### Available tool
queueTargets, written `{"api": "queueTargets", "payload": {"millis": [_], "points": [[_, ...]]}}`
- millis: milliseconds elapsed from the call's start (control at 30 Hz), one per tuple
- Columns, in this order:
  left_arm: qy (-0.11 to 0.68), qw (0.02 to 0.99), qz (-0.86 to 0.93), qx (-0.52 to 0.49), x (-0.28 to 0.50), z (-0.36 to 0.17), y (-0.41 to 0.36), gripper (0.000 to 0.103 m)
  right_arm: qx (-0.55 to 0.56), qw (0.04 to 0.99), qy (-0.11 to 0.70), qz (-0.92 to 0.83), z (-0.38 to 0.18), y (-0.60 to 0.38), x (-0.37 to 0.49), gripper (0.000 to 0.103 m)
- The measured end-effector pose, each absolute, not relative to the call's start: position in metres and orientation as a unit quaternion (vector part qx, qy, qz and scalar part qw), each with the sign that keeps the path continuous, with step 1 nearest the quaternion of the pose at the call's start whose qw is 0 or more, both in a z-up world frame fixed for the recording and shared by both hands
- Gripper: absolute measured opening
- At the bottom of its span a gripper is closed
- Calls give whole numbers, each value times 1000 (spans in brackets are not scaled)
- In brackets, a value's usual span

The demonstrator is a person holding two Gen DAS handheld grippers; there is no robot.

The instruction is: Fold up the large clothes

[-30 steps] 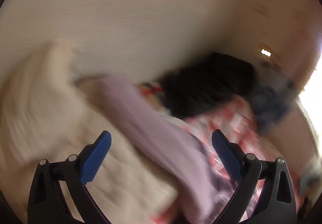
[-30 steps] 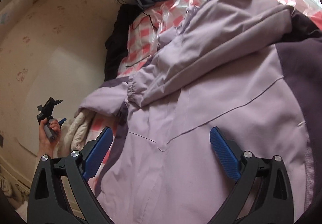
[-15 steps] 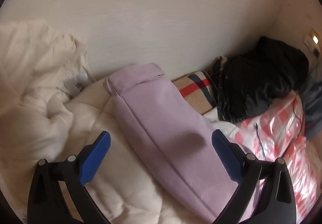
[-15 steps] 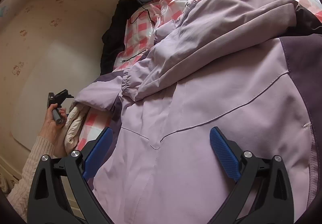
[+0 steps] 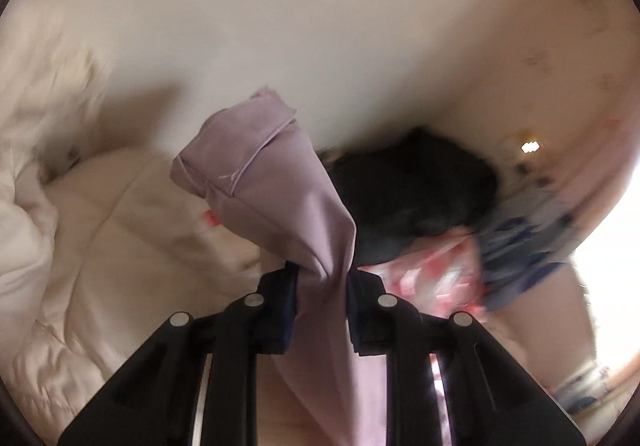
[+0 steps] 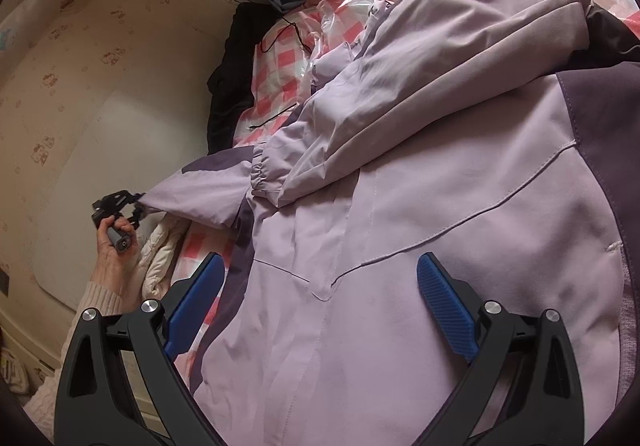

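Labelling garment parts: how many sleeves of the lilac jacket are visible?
2. One lilac jacket sleeve lies folded across the jacket's body in the right wrist view. The other sleeve stretches toward the wall, the left gripper closing on it near the cuff. None appear hidden.

Right tool (image 6: pixel 318 310) up close: black angular arms, each with a triangular cut-out and two round silver screws, tipped with ribbed blue pads (image 6: pixel 446 310). The left tool (image 5: pixel 322 286) has the same black frame and silver screw heads, its pads looking dark navy. Over by the wall, a hand (image 6: pixel 114 254) wraps a grey cylindrical handle; the sleeve (image 6: pixel 90 306) is cream ribbed knit.
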State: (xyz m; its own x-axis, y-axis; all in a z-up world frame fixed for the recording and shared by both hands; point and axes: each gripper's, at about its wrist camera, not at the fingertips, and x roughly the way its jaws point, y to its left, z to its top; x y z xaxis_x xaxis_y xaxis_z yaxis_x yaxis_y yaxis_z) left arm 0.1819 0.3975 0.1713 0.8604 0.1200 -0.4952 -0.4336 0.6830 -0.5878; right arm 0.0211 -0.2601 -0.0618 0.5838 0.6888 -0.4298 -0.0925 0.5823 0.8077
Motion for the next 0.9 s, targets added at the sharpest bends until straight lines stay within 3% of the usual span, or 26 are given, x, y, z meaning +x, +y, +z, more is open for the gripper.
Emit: {"api": "queueTargets", "payload": {"millis": [300, 467, 700, 900], "points": [[158, 942, -4, -296, 165, 265, 272, 20, 395, 817, 362, 211, -47, -281, 17, 93], [161, 952, -86, -247, 171, 282, 183, 20, 423, 818, 337, 194, -38, -304, 14, 93], [200, 939, -204, -189, 173, 261, 52, 20, 469, 812, 302, 172, -30, -346, 7, 93], [262, 913, -283, -133, 176, 191, -64, 20, 519, 795, 276, 152, -34, -383, 0, 94]]}}
